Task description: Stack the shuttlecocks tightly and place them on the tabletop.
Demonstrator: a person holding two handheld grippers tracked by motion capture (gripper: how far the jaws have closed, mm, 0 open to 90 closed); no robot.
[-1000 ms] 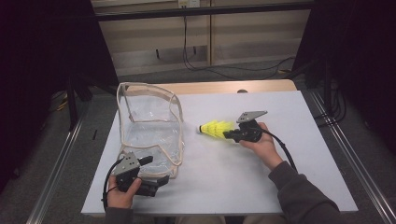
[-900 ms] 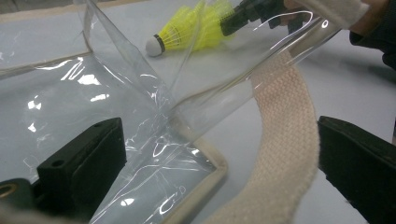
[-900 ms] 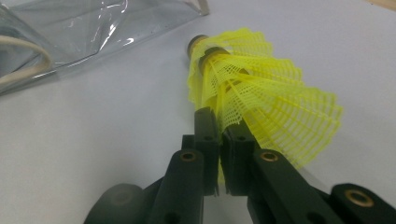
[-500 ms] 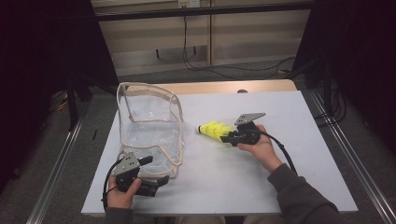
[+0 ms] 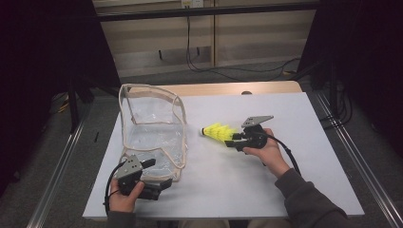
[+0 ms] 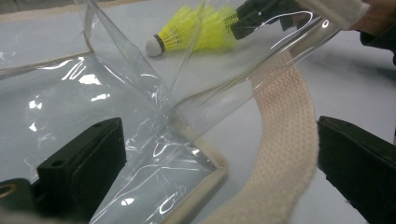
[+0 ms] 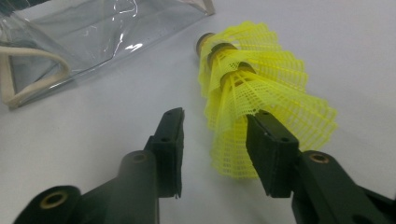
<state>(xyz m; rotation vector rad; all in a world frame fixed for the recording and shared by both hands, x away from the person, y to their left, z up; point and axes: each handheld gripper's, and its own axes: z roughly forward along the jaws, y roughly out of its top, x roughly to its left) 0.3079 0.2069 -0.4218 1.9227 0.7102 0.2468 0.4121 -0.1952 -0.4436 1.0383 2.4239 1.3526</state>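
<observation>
The stack of yellow shuttlecocks lies on its side on the white bench, its long axis running straight away from the right gripper: the open skirts face the fingers, the cork tips point on toward the clear bag. In the right gripper view the fingers stand apart; the skirt of the nearest shuttlecock sits against the inner face of the right-hand finger, while the left-hand finger is clear of it with bare bench between. So the stack lies off-centre in the gap, toward one finger, and I cannot tell whether it is gripped at all.

The bag stands just beyond the cork tips, near but apart from them. The left gripper is at the bag's near corner. Its fingers are spread wide, with the clear wall and the cream webbing strap lying between them, not clamped. The right hand is much the nearer to the stack.
</observation>
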